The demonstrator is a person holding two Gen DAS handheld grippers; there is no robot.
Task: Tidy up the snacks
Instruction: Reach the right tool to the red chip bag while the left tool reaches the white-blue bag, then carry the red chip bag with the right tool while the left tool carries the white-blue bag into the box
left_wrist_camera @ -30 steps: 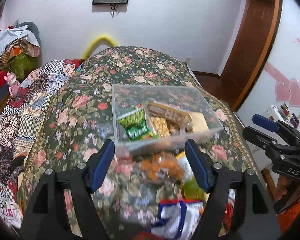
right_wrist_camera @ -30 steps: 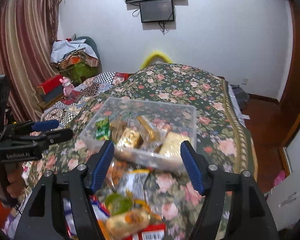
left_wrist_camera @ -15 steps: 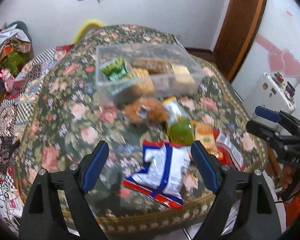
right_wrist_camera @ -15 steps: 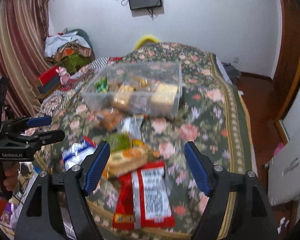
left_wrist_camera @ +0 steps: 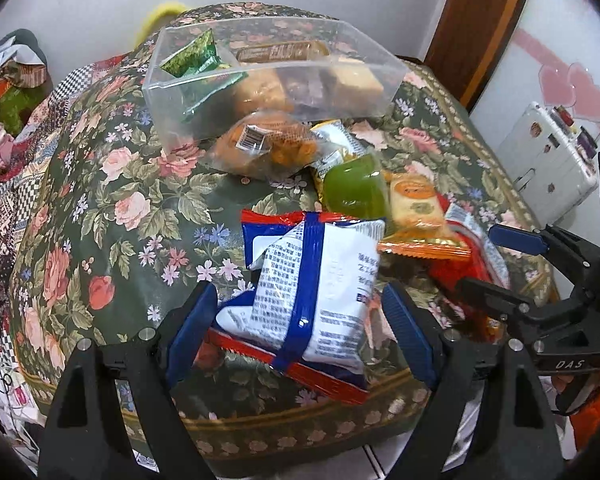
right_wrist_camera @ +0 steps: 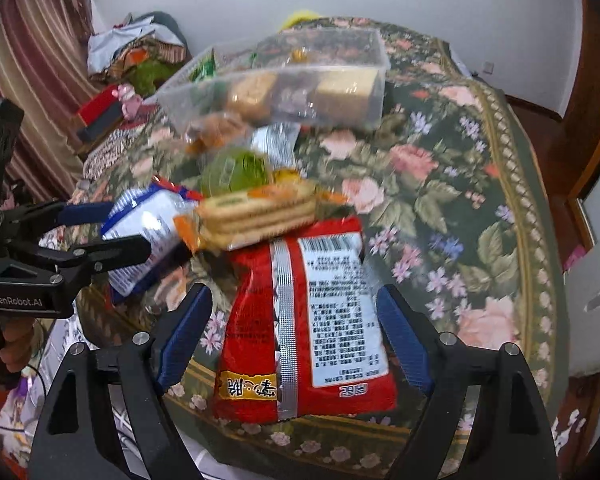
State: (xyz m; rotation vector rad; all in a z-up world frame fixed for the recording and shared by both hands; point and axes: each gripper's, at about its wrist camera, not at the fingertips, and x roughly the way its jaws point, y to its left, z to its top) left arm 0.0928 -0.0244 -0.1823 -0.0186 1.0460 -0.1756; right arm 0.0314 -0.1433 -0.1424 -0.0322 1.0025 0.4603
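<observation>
The left gripper (left_wrist_camera: 300, 336) is hanging with its fingers (left_wrist_camera: 190, 332) spread wide on either side of the near end of a white and blue snack bag (left_wrist_camera: 316, 288), not visibly pressing it. The right gripper (right_wrist_camera: 292, 332) is likewise standing wide, its fingers (right_wrist_camera: 400, 340) flanking a red snack bag (right_wrist_camera: 304, 324) without squeezing it. Both bags are lying flat near the front edge of the worktop (left_wrist_camera: 100, 200), which is wearing a dark green floral cloth. An orange cracker pack (right_wrist_camera: 256, 212) is resting partly on the top end of the red bag, just beside the white and blue one. Behind it a green jelly cup (left_wrist_camera: 354, 190) is sitting, touching a clear pouch of orange puffs (left_wrist_camera: 266, 144) and a silvery wrapper (left_wrist_camera: 338, 142). Further back a clear plastic box (left_wrist_camera: 276, 84) is standing on the cloth, holding a green packet (left_wrist_camera: 196, 60), a long brown bar (left_wrist_camera: 280, 52), a round bun and a pale cake slice. The pouch of puffs is leaning against the box's front wall. Off the worktop's left side a heap of clothes (right_wrist_camera: 140, 52) is lying by a striped curtain (right_wrist_camera: 32, 64).
</observation>
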